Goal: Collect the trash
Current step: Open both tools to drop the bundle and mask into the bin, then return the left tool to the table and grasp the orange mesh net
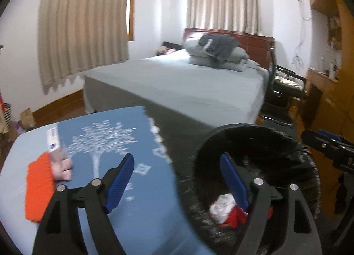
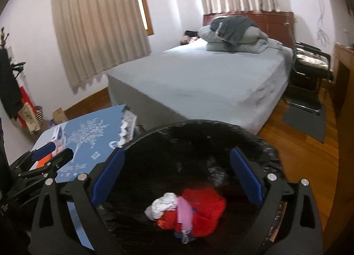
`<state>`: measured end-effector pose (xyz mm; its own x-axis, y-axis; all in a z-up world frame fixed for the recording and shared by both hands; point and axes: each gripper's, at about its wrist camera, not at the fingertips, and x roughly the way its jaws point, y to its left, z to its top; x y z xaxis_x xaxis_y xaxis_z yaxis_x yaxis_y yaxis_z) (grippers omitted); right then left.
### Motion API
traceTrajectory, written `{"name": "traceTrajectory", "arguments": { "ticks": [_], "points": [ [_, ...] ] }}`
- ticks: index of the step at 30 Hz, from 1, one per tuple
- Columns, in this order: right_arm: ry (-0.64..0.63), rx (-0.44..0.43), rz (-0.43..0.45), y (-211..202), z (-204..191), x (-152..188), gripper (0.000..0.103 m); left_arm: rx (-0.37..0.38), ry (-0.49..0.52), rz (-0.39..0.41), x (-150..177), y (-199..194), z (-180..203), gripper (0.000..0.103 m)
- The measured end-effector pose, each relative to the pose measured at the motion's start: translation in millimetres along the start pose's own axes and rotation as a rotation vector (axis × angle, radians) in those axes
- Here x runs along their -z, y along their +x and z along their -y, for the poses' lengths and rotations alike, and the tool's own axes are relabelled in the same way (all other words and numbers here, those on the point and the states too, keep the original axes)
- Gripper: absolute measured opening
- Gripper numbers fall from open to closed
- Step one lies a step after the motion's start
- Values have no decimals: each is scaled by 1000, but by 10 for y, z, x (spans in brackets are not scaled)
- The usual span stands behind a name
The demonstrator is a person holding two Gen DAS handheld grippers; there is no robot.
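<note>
Trash [image 2: 188, 208] in black bin [image 2: 199, 131], possibly wrappers, blurred, both tongs [image 1: 177, 179] [image 2: 177, 177] released.

I could read almost nothing. On the blue cloth [image 2: 88, 144] over the tabletop, at about nine o'clock from my right-hand view, a line of white script ran under the printed tree, but it was too blurred for me to make out a word. A small white box [image 1: 53, 140] at ten o'clock in my left-hand view carried a blue printed label, its letters too small to read. No brand, number or sign showed clearly anywhere else.
</note>
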<state>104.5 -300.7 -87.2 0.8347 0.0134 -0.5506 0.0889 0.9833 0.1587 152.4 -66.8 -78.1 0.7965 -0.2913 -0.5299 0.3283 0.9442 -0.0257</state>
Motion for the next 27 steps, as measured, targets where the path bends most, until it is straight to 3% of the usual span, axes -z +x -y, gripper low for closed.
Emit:
{"name": "traceTrajectory", "arguments": {
  "ticks": [18, 27],
  "points": [
    [-165, -218, -71, 559, -1429, 5, 96, -322, -179, -28, 414, -288, -1556, 83],
    [-241, -270, -106, 815, -1994, 78, 96, -386, -249, -68, 629, -221, -2115, 78]
  ]
}}
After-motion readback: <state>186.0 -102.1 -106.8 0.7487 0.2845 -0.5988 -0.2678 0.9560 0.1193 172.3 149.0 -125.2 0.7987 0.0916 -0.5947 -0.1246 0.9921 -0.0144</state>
